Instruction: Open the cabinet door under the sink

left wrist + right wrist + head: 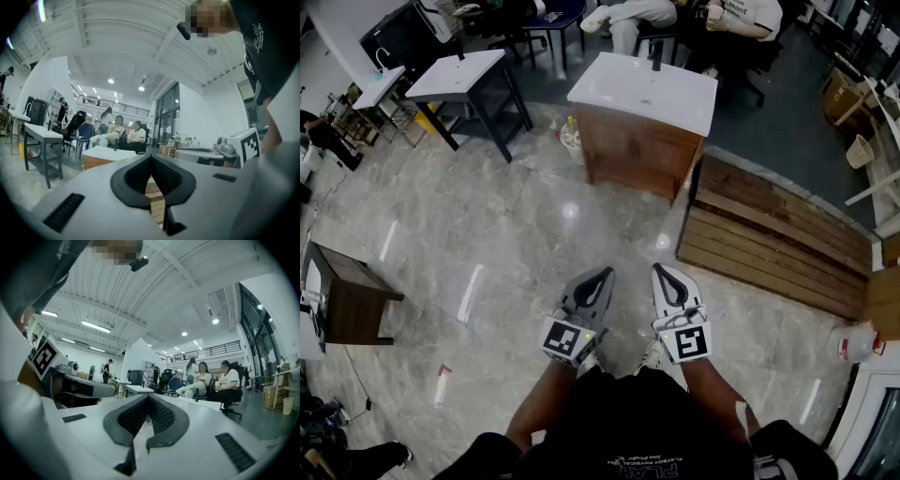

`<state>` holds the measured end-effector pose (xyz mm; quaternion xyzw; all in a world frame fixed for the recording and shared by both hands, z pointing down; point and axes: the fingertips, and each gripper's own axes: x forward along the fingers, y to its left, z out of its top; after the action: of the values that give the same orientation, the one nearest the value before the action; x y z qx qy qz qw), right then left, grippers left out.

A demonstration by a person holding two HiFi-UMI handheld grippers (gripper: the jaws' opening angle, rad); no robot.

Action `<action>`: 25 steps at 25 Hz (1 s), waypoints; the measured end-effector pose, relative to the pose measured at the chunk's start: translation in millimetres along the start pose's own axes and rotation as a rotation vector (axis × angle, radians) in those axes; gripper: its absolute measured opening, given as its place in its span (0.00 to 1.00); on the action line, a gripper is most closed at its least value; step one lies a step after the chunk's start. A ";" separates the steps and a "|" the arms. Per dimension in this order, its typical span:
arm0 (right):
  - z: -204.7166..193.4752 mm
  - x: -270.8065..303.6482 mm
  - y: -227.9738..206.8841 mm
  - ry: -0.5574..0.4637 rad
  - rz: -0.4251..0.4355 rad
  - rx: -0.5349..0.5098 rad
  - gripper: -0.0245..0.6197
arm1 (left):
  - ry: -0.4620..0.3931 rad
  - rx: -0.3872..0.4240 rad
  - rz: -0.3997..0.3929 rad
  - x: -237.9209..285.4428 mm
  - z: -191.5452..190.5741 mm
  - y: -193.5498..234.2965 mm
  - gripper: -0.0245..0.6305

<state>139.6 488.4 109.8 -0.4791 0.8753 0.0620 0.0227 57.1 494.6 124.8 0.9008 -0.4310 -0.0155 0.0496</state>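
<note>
Left gripper [600, 274] and right gripper [666, 270]: jaws closed, empty. The cabinet door [633, 155] looks like rigid wood, so I'd hook its edge.

A big open test hall or lab, not a home: a wooden sink cabinet [642, 155] and a second sink [464, 75] on a black frame stand free on a polished stone floor [487, 234], near a pallet deck [769, 234]. Farther off are people on office chairs [208, 380], a railed balcony [213, 350], a tall glass wall [262, 329] and a high beamed ceiling [140, 296]
</note>
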 end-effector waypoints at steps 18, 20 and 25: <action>4.1 8.9 20.9 -0.031 -0.027 -0.015 0.07 | -0.017 0.025 0.038 -20.2 12.9 22.7 0.07; 6.8 11.0 27.6 -0.040 -0.031 -0.003 0.07 | -0.022 0.023 0.026 -24.4 12.9 25.6 0.07; 12.8 24.1 48.6 -0.052 -0.046 -0.007 0.07 | -0.050 0.035 -0.020 -36.5 20.5 37.4 0.07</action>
<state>85.5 495.8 98.9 -0.4973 0.8630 0.0773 0.0452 3.7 498.2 107.7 0.9052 -0.4232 -0.0309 0.0230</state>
